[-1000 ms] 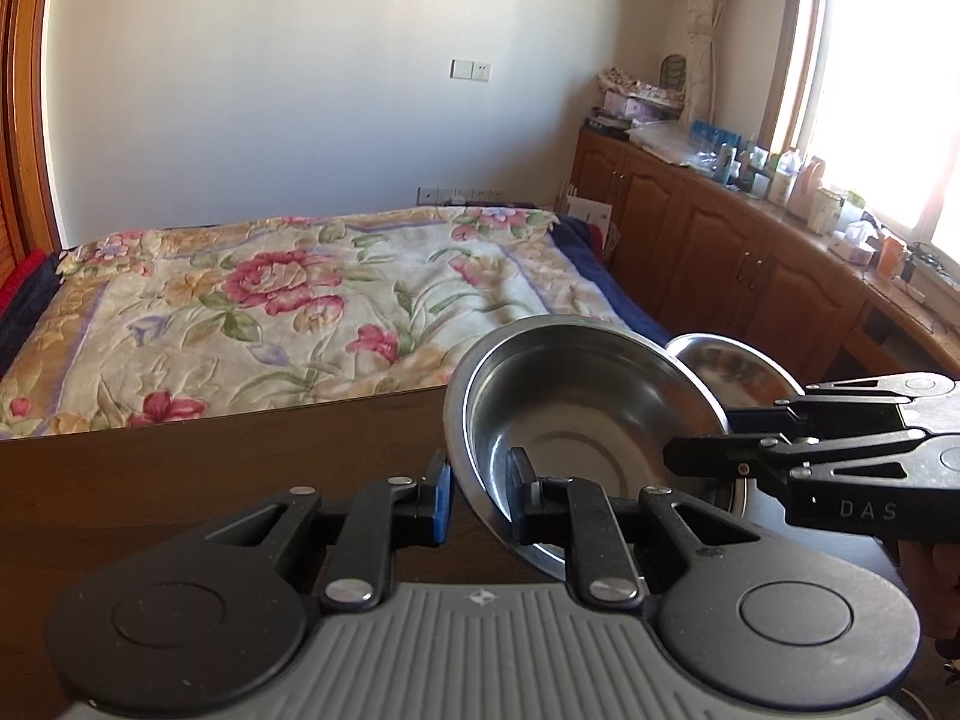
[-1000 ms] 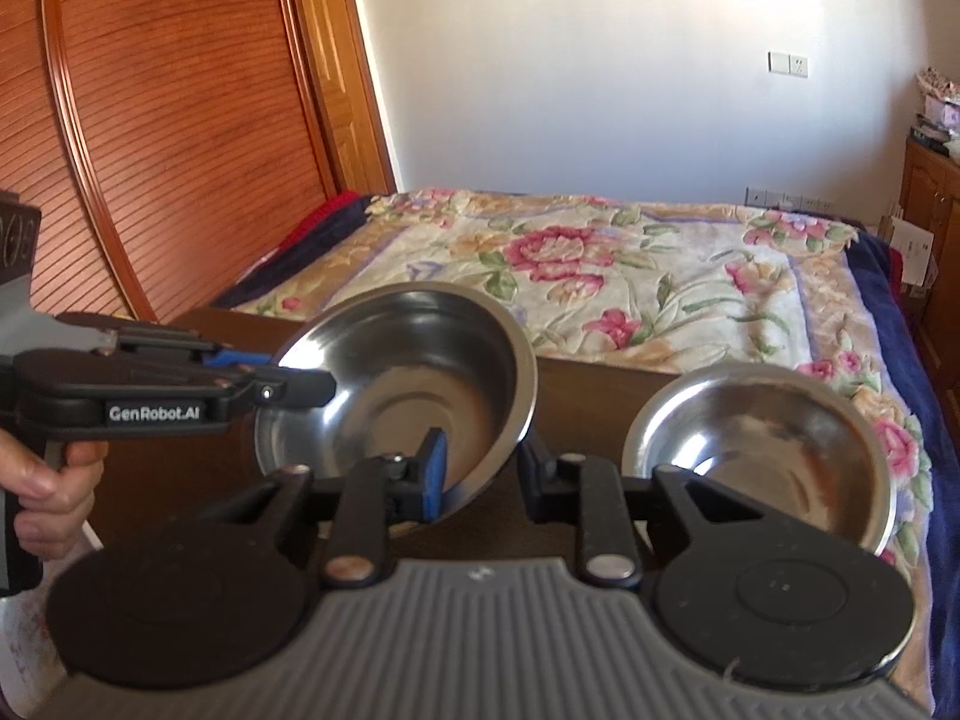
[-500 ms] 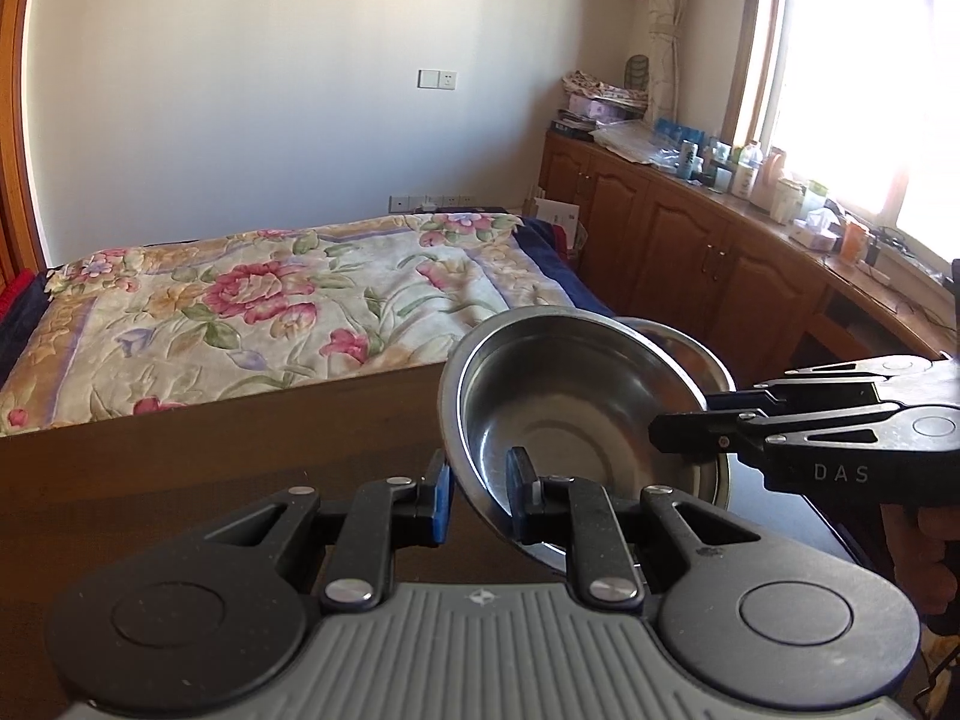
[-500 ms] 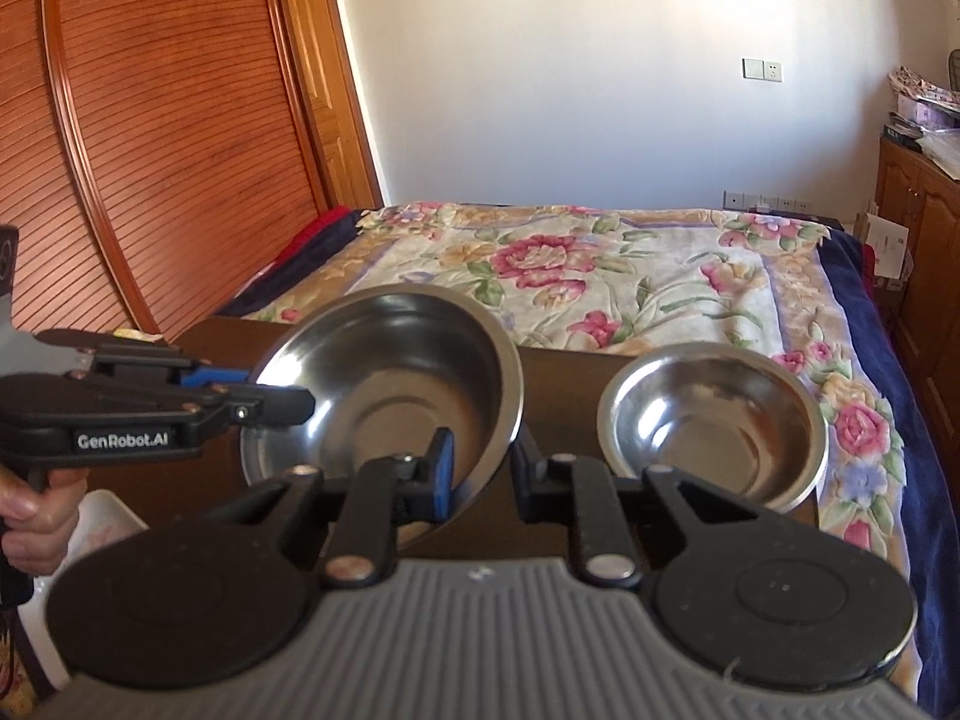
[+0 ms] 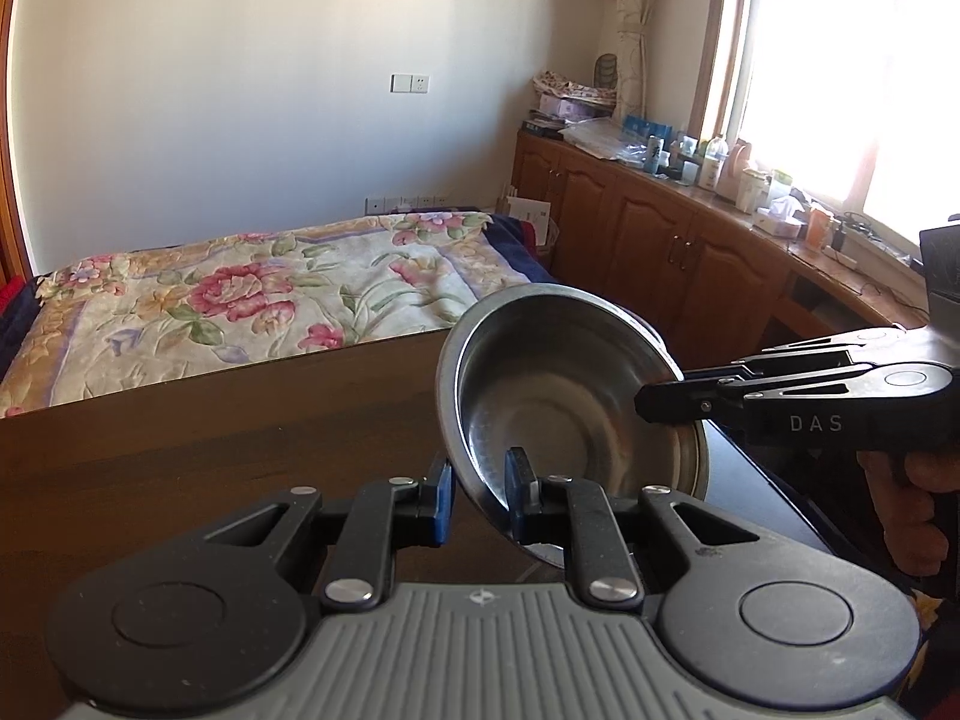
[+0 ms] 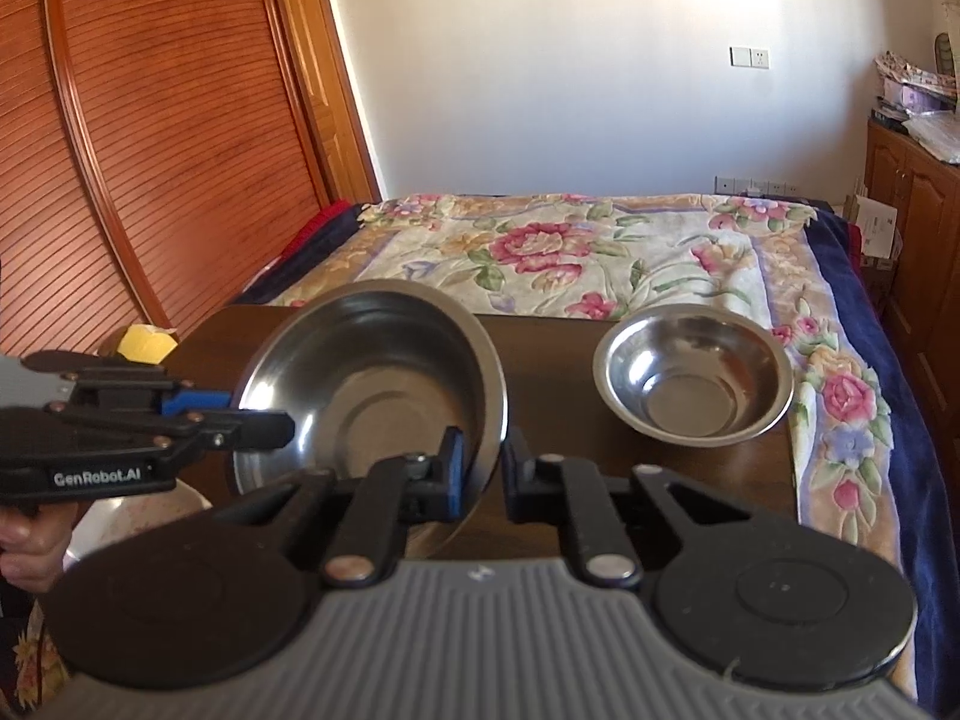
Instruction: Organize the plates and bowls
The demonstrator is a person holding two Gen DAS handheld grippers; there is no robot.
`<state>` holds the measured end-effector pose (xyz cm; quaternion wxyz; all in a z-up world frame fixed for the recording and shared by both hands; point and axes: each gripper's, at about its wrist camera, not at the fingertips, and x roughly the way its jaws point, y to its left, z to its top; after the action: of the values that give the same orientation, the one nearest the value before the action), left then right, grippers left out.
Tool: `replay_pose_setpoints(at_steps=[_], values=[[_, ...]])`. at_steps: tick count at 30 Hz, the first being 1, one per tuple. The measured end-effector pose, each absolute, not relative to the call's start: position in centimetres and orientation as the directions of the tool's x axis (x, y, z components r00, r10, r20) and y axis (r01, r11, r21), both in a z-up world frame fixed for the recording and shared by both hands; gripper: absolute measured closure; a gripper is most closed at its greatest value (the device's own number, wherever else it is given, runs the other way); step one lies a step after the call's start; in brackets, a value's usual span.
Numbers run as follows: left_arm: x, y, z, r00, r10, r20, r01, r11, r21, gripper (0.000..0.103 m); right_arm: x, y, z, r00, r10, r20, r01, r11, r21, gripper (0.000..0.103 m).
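Left wrist view: the dark wooden worktop (image 5: 180, 450) fills the left side, with the flowered bed (image 5: 252, 300) beyond its far edge. The left gripper (image 5: 477, 480) points forward and downward, and its fingers are clamped on the lower left rim of the large steel bowl (image 5: 558, 408), the blue pad outside the wall and the black one inside. The bowl is tilted, its open side turned toward the camera. From the right, the right gripper (image 5: 645, 408) reaches in roughly level and sideways, with its fingers closed on the bowl's right rim. A hand (image 5: 912, 504) at the right edge grips its handle.

Right wrist view: at the far left a hand (image 6: 27, 546) holds the handle of the left gripper (image 6: 261, 414), which lies nearly level and pinches the bowl's left rim. The large steel bowl (image 6: 372, 384) is held between the two tools, tipped up over the worktop (image 6: 552, 360); whether its lower edge touches the wood is hidden. The right gripper (image 6: 480, 471) points forward and down. Its fingers have just been closing, and they now sit tight on the bowl's right rim, which passes between them. Well to the right, apart from the held bowl, a small steel bowl (image 6: 690, 378) stands upright on the worktop near its right edge, with the bed (image 6: 600, 252) behind it.
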<state>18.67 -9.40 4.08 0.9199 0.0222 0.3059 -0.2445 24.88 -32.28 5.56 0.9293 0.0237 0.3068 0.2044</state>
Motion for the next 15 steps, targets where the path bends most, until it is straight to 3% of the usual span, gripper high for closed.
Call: replay_pose_setpoints(at_steps=[15], values=[[14.0,-8.5,4.1,0.699,-0.453,-0.553,0.476,0.872,-0.114,0.085,21.2,-32.2,5.8,0.731,0.403,-0.55,-0.384,0.91,0.157,0.089]])
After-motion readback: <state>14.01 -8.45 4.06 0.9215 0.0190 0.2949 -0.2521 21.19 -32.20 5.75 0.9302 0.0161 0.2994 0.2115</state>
